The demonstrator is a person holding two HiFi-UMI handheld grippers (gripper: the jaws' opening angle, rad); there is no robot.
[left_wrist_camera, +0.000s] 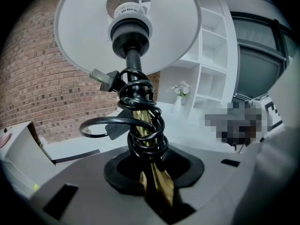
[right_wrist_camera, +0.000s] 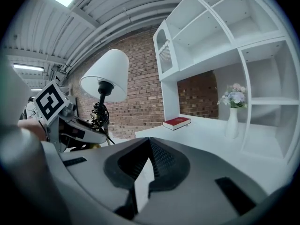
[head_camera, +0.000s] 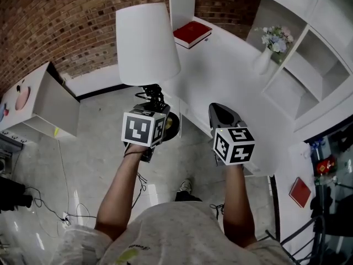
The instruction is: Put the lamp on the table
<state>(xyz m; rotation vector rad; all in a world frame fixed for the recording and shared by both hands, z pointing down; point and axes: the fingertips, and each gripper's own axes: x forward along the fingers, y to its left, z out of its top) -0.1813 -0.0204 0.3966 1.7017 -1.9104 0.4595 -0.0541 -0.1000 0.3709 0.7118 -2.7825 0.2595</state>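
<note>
While my left claw [left_wrist_camera: 153, 175] clamps the lamp [head_camera: 148, 37] by its brass stem [left_wrist_camera: 140, 118], shade [left_wrist_camera: 84, 36] above it | right claw [right_wrist_camera: 147, 161] empty, jaws seemingly together | table [right_wrist_camera: 206, 135] ahead of it.

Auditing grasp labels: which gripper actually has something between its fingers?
The left gripper: it grips the lamp by its brass stem, below the coiled cord. The right gripper holds nothing.

Your lamp [head_camera: 146, 43] has a white shade, a brass stem and a black cord [left_wrist_camera: 146, 148]. The book [head_camera: 192, 33] is red, the wall [head_camera: 66, 21] red-brown brick, the table [head_camera: 231, 76] and vase [head_camera: 263, 61] white. Your cubes [head_camera: 144, 127] carry black-and-white squares.
</note>
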